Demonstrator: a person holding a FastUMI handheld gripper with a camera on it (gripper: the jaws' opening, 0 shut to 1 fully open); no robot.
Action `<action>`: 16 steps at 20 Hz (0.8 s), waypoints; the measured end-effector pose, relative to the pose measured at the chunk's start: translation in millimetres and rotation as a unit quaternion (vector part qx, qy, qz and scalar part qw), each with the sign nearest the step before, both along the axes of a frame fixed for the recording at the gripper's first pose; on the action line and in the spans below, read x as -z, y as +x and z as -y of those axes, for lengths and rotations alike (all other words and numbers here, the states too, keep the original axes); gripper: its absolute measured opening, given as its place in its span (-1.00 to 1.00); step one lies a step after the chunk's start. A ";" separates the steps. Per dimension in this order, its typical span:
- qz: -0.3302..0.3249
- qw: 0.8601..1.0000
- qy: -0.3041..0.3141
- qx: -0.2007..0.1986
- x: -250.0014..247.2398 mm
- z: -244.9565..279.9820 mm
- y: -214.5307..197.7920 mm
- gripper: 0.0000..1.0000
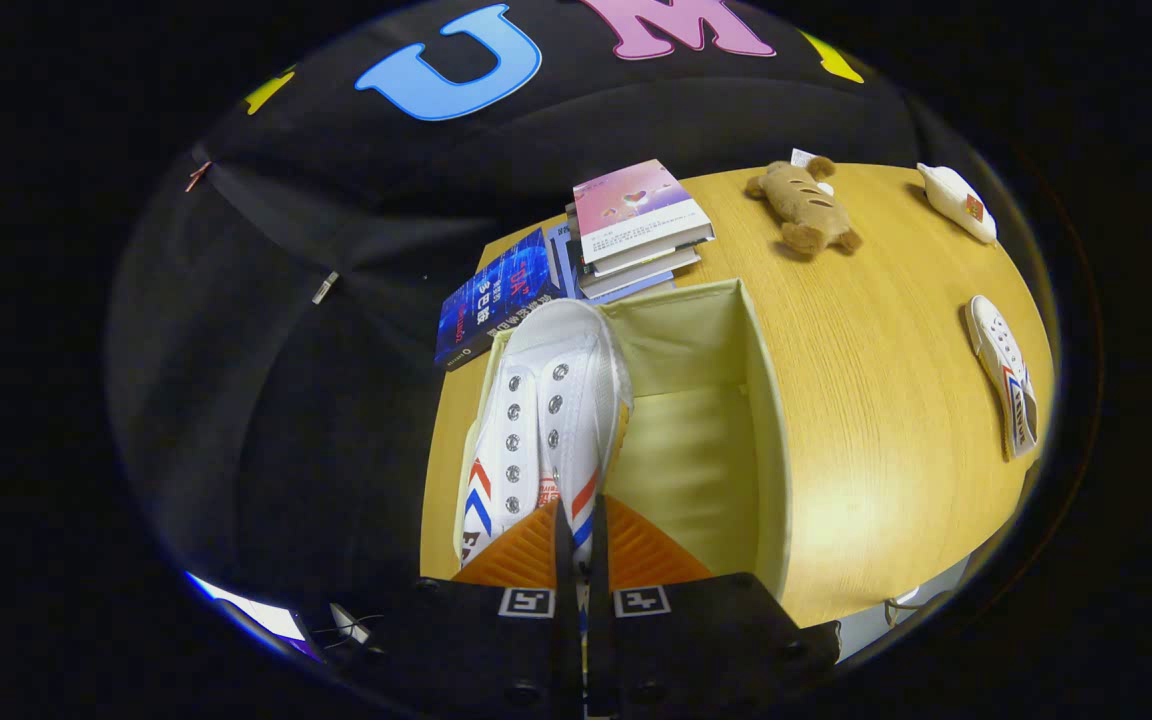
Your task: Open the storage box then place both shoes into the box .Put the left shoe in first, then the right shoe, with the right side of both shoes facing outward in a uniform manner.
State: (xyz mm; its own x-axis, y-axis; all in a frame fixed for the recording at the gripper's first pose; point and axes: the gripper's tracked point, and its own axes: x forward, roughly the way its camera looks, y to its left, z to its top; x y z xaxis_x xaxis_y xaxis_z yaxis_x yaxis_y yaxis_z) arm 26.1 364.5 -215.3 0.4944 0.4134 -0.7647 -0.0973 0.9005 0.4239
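Over the open storage box on the wooden table, a white shoe with red and blue stripes was held toe-forward, pinched at its heel end by the tongs, whose fingers were pressed nearly together on it. It was kept against the box's left wall, probably so room was left for the second shoe, which lay well apart on the table to the right.
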 end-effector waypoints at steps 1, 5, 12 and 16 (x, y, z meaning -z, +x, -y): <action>-0.006 1.000 -0.006 0.001 8.8 -2.3 1.3 -0.86; -0.032 0.999 -0.021 -0.007 38.6 -14.3 1.7 -0.86; -0.008 0.998 -0.007 -0.068 38.8 -35.0 2.4 0.70; 0.045 0.997 0.004 -0.057 -6.6 9.8 13.4 0.98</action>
State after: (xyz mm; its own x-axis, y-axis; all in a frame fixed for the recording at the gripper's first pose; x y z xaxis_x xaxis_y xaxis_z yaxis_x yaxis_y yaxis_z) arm 39.5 354.7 -208.7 0.5098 0.4778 -0.7154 -0.2375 0.8775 0.4167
